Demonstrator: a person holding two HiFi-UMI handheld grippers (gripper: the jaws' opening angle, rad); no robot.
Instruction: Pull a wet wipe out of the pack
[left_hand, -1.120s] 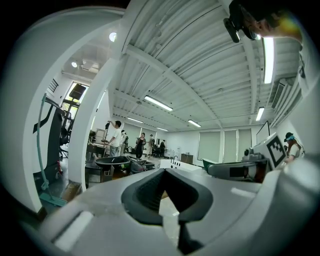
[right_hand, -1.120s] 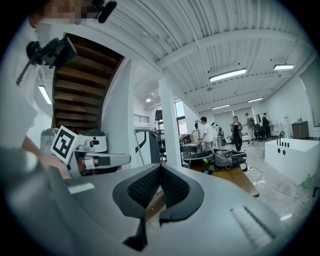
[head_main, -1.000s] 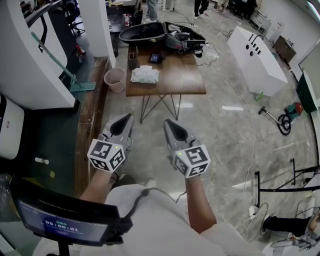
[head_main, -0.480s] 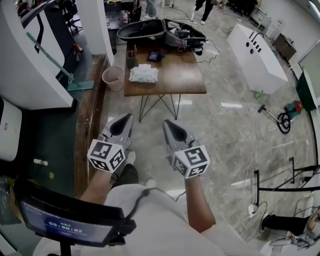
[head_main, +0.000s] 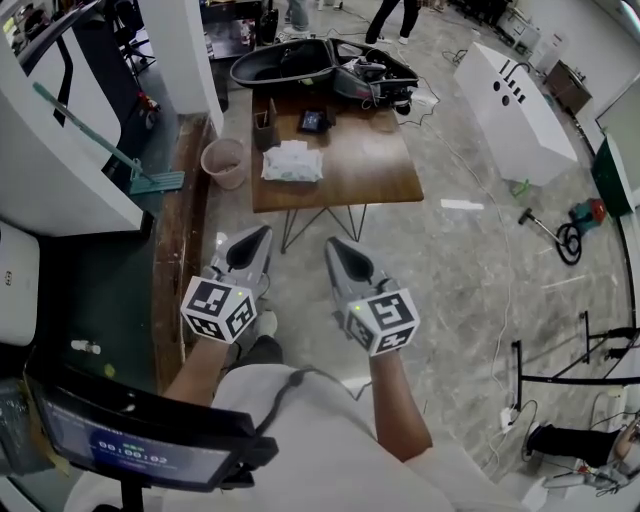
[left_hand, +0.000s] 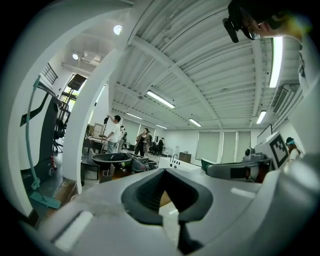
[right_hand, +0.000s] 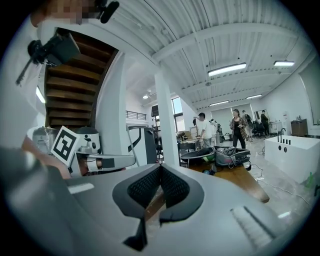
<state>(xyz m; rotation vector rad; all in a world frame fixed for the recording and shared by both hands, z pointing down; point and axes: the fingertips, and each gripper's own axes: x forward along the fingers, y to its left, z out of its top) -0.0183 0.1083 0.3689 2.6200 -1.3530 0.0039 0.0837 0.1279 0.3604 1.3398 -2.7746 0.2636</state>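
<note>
Left gripper (head_main: 260, 235) and right gripper (head_main: 333, 246) ride empty, jaws pressed together, likely because the wipe pack (head_main: 292, 161) lies well off at twelve o'clock on the tabletop (head_main: 380, 175)

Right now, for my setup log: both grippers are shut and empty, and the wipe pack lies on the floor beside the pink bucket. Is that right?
No. The head view shows the wipe pack on the wooden table, not the floor; the pink bucket stands on the floor beside that table. The left gripper and right gripper are indeed shut and empty.
</note>
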